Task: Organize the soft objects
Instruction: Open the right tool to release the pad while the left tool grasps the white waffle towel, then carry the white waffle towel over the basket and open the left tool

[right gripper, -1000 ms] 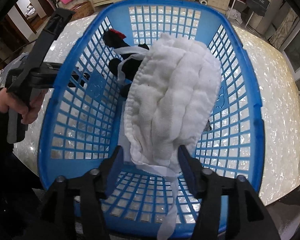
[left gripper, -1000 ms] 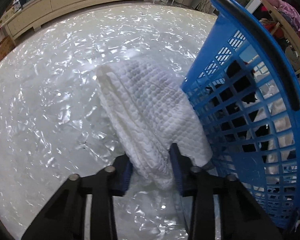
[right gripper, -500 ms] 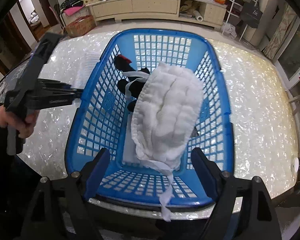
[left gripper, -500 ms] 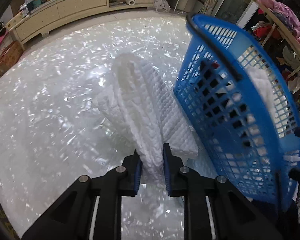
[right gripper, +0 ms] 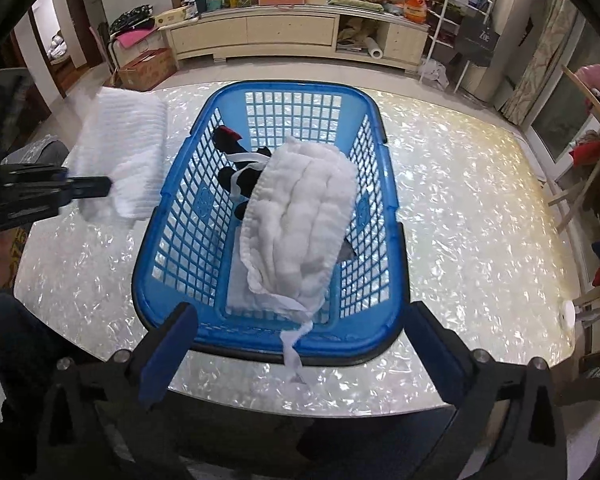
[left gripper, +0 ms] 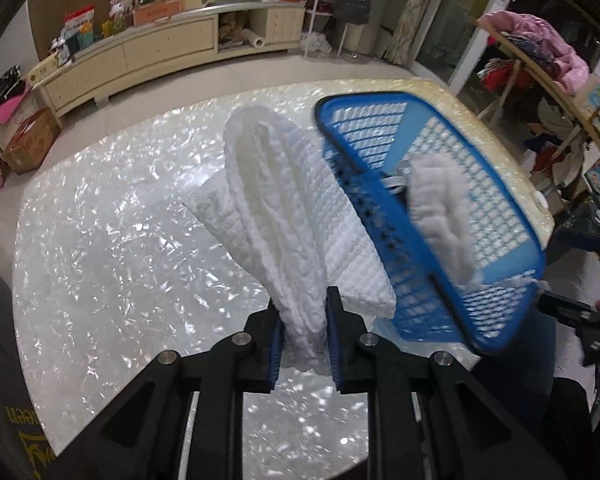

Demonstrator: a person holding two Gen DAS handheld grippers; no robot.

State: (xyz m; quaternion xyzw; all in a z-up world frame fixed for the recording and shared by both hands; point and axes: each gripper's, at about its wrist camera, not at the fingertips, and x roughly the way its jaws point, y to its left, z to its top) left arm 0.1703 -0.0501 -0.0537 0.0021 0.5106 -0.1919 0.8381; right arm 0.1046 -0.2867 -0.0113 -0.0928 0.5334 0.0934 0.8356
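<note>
Left gripper (left gripper: 303, 338) pinches waffle towel (left gripper: 284, 208), now lifted off pearl table (left gripper: 100, 248) beside blue basket (right gripper: 172, 240). Right gripper (right gripper: 300, 344), jaws spread wide, has released quilted cloth (right gripper: 300, 216) into basket (strap trails over rim). Towel likely follows.

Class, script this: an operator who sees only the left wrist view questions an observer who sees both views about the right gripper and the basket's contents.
Operator: Is the right gripper holding anything?
Observer: No. The right gripper is open and empty, just short of the blue basket.
Operator: What lies under the white quilted cloth?
Observer: A black item with a red tip, partly covered.
Operator: Anything spilling out?
Observer: The cloth's white strap hangs over the near rim.
</note>
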